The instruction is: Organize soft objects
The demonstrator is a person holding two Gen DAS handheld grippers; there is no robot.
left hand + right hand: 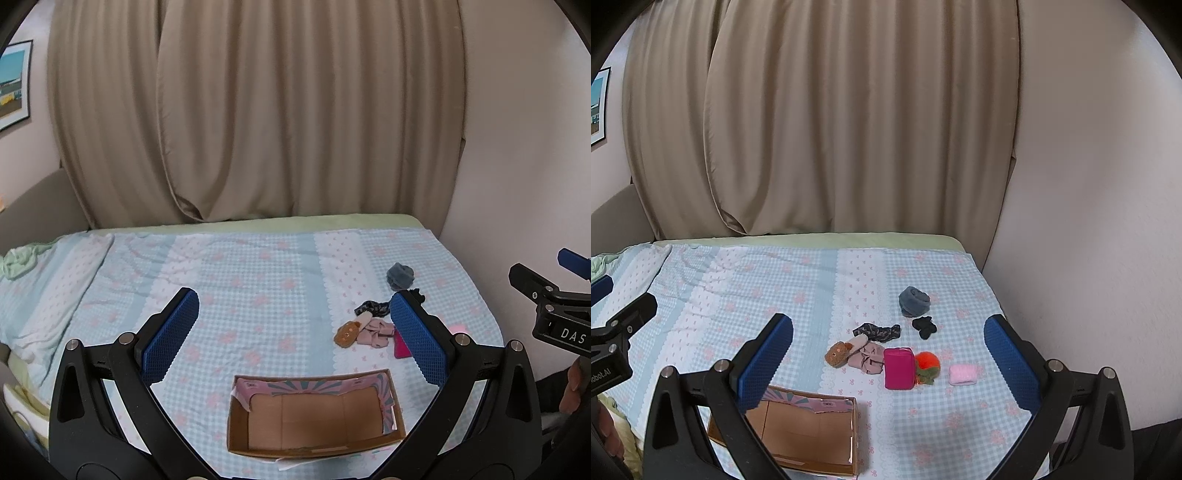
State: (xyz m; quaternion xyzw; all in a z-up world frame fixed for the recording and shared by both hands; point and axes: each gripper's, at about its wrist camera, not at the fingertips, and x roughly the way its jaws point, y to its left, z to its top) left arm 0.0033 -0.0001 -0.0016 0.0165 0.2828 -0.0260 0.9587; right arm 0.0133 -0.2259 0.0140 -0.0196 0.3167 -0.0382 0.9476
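Both grippers, left [294,334] and right [888,360], gaped wide, empty; only right view showed orange pompom [927,362], pink pad [963,373] beside pouch [898,367].

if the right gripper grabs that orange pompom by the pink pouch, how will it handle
The orange pompom looks fluffy, so it should squash between the pads and probably weighs little. Being round, it may roll if nudged, though its green leaf trim and the pink pouch touching its left side could stop it. The right gripper is open wide enough.
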